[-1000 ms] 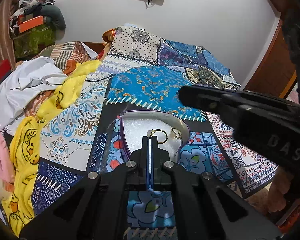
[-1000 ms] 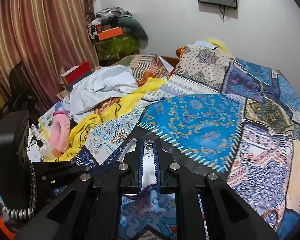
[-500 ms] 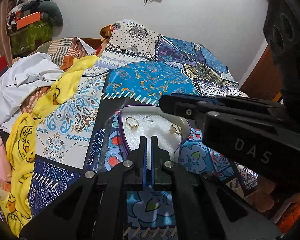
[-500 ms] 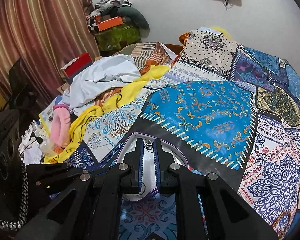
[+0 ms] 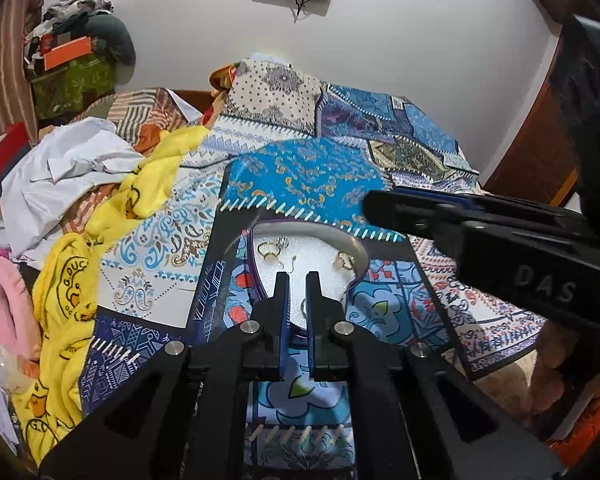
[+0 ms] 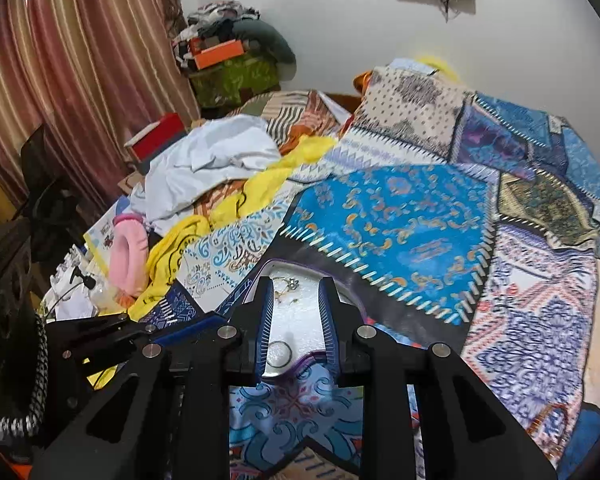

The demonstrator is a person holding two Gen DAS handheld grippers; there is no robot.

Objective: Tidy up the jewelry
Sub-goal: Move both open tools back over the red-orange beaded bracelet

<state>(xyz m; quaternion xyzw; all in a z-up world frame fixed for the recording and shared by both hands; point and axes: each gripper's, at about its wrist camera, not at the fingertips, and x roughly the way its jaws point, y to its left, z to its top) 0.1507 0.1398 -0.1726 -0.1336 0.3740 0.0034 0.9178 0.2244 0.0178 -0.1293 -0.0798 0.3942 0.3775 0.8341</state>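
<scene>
Right tool (image 6: 294,292) has spread from nearly closed to wide, empty. Patchwork-quilted bed (image 5: 308,176) carries the white foam-lined tray (image 5: 320,276) (gold rings (image 5: 269,250) inside, near its far edge). Left tool (image 5: 298,288) narrow, holding nothing.

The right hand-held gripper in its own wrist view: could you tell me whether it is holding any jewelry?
No, the right hand-held gripper is open and empty, and the rings lie loose on the white tray.

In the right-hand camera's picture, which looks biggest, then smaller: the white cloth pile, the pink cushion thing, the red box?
1. white cloth pile
2. pink cushion
3. red box

The last two look close; the box sits farther from the camera, so their order is unsure.
</scene>
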